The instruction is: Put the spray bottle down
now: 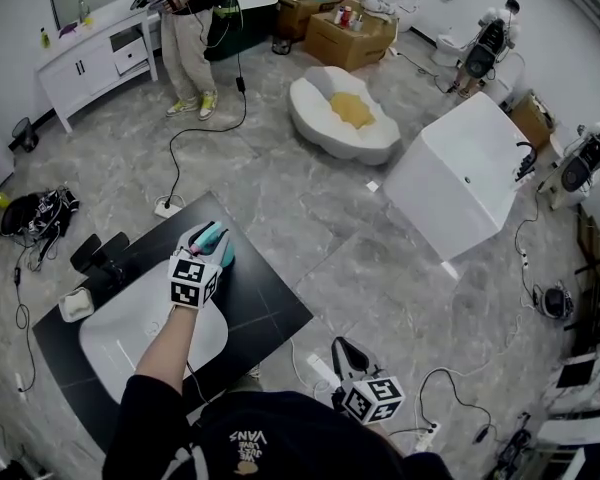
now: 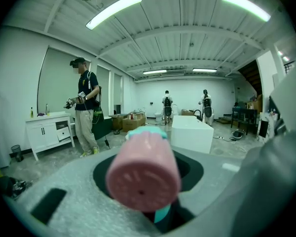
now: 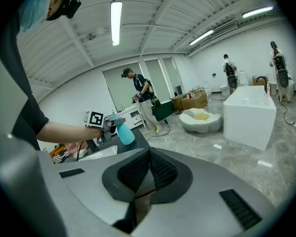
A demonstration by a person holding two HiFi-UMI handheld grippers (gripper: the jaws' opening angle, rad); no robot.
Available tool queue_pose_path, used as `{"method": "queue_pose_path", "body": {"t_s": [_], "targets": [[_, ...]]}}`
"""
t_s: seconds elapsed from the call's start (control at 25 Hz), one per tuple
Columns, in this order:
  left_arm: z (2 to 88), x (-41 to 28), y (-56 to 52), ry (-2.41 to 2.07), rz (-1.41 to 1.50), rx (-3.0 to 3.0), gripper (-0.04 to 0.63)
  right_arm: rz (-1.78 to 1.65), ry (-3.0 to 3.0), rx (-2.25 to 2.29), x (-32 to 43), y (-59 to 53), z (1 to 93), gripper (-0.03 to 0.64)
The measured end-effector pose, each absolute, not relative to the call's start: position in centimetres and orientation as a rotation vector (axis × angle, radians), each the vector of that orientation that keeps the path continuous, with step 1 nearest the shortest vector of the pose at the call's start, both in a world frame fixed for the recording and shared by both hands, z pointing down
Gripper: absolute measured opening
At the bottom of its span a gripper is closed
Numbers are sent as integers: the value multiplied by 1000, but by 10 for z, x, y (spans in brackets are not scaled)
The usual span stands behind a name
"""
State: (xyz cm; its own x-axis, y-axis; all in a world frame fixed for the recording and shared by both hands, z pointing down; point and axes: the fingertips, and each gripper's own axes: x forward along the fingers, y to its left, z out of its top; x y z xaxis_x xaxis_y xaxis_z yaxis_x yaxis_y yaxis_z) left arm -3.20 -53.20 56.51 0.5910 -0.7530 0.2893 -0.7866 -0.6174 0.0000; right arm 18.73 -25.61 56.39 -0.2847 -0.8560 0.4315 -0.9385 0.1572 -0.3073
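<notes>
A teal spray bottle (image 1: 220, 240) with a pink top is held in my left gripper (image 1: 206, 252), which is shut on it, over the far end of a black counter (image 1: 270, 308), beside the white sink basin (image 1: 120, 343). In the left gripper view the bottle's pink top (image 2: 143, 174) fills the space between the jaws, with teal showing behind it. The right gripper view shows the bottle (image 3: 122, 132) tilted in that gripper, above the counter. My right gripper (image 1: 342, 353) hangs off the counter's near right corner, over the floor. Its mesh pads (image 3: 149, 157) meet with nothing between them.
A black faucet (image 1: 98, 253) and a small white dish (image 1: 75, 305) stand at the basin's left. On the floor are a power strip (image 1: 167, 206) with cables, a white bathtub (image 1: 460, 173) and a round white basin (image 1: 342, 113). A person (image 1: 190, 28) stands at the back.
</notes>
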Motion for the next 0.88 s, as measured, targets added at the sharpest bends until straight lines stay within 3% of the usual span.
{"method": "queue_pose_path", "body": {"t_s": [0.64, 0.76, 0.88], "targets": [[583, -33, -534, -1302, 437, 2685, 149, 789, -2260, 1813, 190, -257, 564, 2], [584, -33, -534, -1291, 428, 2673, 256, 788, -2261, 1819, 192, -255, 564, 2], [584, -32, -532, -1282, 418, 2652, 287, 787, -2262, 1822, 193, -252, 562, 2]]}}
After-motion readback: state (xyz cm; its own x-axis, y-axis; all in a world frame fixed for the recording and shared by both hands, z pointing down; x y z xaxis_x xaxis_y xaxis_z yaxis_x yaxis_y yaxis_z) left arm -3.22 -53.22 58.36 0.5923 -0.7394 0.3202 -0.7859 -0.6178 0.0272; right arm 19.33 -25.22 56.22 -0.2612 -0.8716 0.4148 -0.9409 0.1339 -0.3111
